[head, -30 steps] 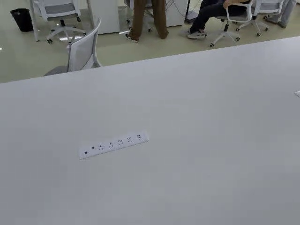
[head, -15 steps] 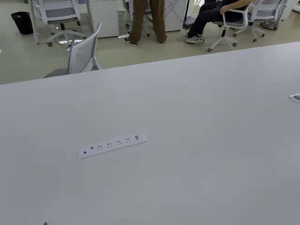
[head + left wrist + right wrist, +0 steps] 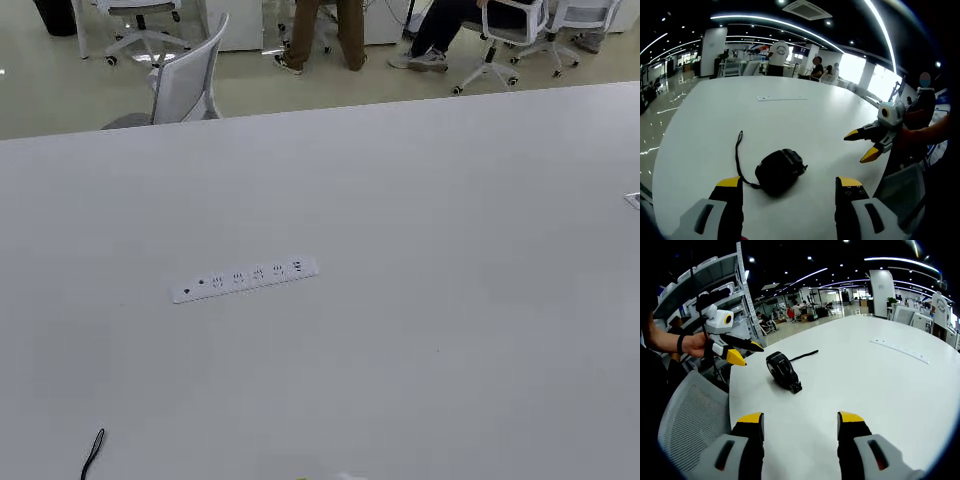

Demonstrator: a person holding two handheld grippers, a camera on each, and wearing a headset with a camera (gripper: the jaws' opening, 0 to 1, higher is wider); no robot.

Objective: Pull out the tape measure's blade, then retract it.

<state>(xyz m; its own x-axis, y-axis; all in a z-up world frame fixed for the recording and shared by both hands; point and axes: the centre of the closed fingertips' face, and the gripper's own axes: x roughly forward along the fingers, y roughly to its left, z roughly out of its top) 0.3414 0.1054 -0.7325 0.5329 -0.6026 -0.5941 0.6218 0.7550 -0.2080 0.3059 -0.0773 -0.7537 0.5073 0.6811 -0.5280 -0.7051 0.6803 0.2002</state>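
A black tape measure point(image 3: 780, 170) lies on the white table, its blade in, with a black wrist strap point(image 3: 738, 155) trailing from it. My left gripper point(image 3: 790, 192) is open just short of it, nothing between its yellow-tipped fingers. Across from it my right gripper point(image 3: 867, 145) is held in the air, open. In the right gripper view the tape measure point(image 3: 782, 371) lies ahead of my open right gripper point(image 3: 801, 420), and the left gripper point(image 3: 742, 352) hovers open to its left. The end of the strap point(image 3: 93, 452) shows at the bottom left of the head view.
A white power strip point(image 3: 245, 279) lies flat on the wide white table point(image 3: 450, 300). A grey mesh chair point(image 3: 185, 85) stands at the far edge, with people and more chairs beyond. Another mesh chair point(image 3: 695, 420) is by the near edge.
The head camera has tipped down, so the power strip sits higher in the picture and the strap's end has come into sight. Nothing on the table has moved.
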